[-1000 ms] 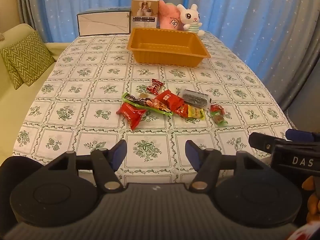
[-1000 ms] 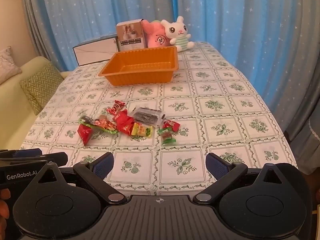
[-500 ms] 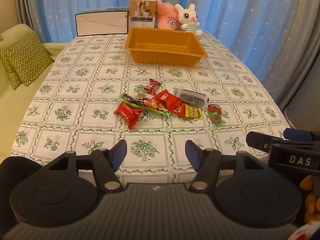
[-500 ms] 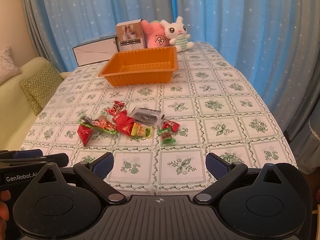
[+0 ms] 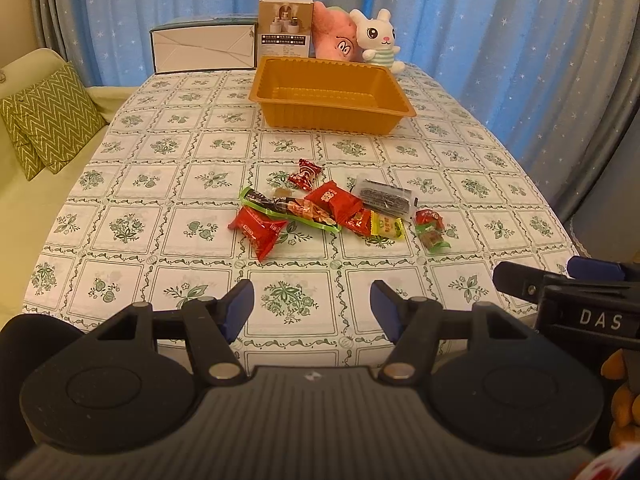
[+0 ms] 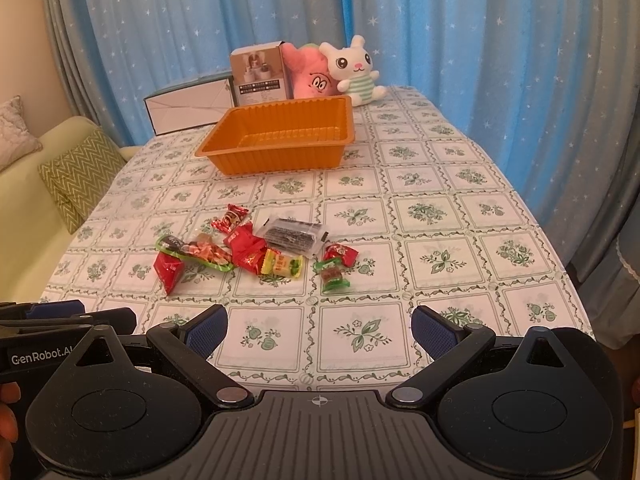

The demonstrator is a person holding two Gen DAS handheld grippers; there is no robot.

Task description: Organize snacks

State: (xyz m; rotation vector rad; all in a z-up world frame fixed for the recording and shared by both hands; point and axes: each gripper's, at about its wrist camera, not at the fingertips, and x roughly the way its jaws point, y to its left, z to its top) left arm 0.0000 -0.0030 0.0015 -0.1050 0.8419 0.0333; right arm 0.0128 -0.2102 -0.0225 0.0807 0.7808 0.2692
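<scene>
Several wrapped snacks lie in a loose pile mid-table: a red packet (image 5: pixel 258 229) at the left, a long green-edged packet (image 5: pixel 290 209), a dark clear-wrapped packet (image 5: pixel 385 197), a small green candy (image 5: pixel 431 237) at the right. The pile also shows in the right wrist view (image 6: pixel 248 250). An empty orange tray (image 5: pixel 332 114) stands beyond it, also in the right wrist view (image 6: pixel 276 160). My left gripper (image 5: pixel 312 308) is open and empty over the near table edge. My right gripper (image 6: pixel 319 330) is open and empty, beside the left one.
The table wears a floral checked cloth (image 5: pixel 168 184). At its far end stand a white box (image 5: pixel 204 46), a small carton (image 5: pixel 285 26), a pink plush (image 5: pixel 334 38) and a white bunny plush (image 5: pixel 378 40). A sofa with a green zigzag cushion (image 5: pixel 48 120) is left. Blue curtains hang behind.
Both grippers have shifted only slightly; the left wrist view has tilted a little lower. Nothing on the table has moved.
</scene>
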